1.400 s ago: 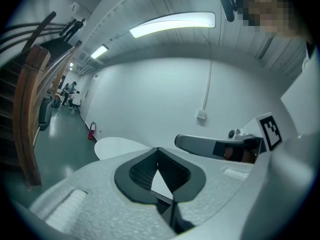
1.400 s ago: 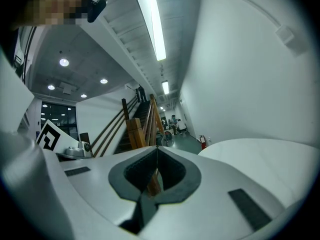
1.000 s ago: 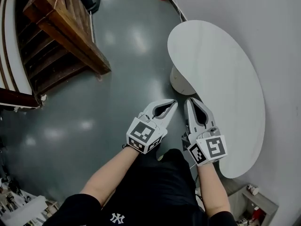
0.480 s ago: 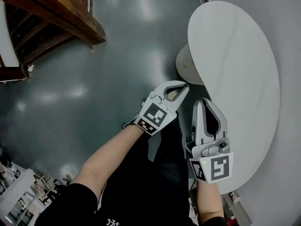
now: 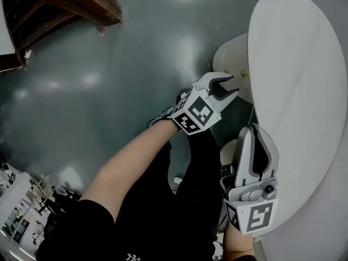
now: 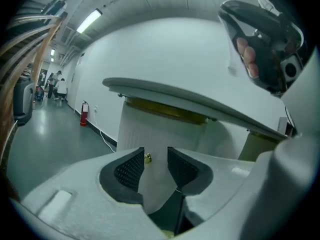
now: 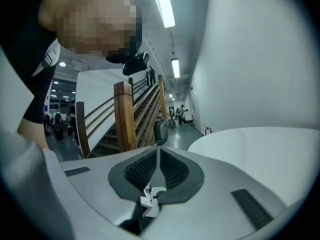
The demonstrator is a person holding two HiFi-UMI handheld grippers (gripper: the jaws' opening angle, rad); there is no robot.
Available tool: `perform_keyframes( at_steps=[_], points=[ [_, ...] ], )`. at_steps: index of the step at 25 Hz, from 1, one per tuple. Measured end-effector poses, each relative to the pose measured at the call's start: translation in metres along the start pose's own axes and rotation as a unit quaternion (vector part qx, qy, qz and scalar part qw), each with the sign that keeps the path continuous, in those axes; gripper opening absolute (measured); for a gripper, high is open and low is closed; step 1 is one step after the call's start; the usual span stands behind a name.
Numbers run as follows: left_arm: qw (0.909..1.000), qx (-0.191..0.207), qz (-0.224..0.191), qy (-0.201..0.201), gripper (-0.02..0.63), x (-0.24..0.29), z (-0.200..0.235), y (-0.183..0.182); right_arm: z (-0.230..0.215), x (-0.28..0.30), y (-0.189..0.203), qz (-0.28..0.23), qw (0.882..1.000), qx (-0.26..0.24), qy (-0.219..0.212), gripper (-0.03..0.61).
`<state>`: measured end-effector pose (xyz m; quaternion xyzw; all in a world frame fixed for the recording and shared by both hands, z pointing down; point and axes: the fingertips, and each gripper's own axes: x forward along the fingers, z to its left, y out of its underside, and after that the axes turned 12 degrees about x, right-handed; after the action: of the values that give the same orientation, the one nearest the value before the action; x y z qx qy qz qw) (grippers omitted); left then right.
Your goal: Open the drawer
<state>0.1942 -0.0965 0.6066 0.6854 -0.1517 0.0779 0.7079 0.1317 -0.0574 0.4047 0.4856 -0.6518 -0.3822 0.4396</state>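
Note:
A white kidney-shaped table (image 5: 304, 91) stands on a white ribbed pedestal (image 5: 231, 53) that carries small brass knobs (image 5: 243, 74). My left gripper (image 5: 234, 84) points at that pedestal, a short way off it, and its jaws are opening. In the left gripper view one brass knob (image 6: 148, 157) shows in the gap of the left gripper (image 6: 156, 154), still ahead of the pads, which touch nothing. My right gripper (image 5: 255, 128) hangs lower right beside the table's edge. It is shut and empty in the right gripper view (image 7: 157, 151), with the tabletop (image 7: 260, 149) to its right.
A wooden staircase (image 5: 60, 4) rises at the upper left across the grey floor (image 5: 109, 80). A red fire extinguisher (image 6: 83, 119) stands by the wall behind the table. People stand far down the corridor (image 6: 55, 86). Cluttered shelves (image 5: 22, 211) sit at the lower left.
Both grippers have sunk and moved toward the table's pedestal. The left gripper's jaws, shut before, now stand apart. The right gripper stays shut.

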Motion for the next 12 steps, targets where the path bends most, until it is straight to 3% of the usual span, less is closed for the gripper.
perform_keyframes(
  at_steps=[3,12],
  points=[
    [0.9999,0.006,-0.006,0.009,0.152,0.023,0.015,0.019,-0.010,0.020,0.016,0.003,1.000,0.004,-0.002,0.017],
    [0.9985,0.046,-0.013,0.028,0.164,0.056,0.015,0.024,-0.018,0.015,0.018,-0.002,1.000,0.001,-0.002,0.017]
  ],
)
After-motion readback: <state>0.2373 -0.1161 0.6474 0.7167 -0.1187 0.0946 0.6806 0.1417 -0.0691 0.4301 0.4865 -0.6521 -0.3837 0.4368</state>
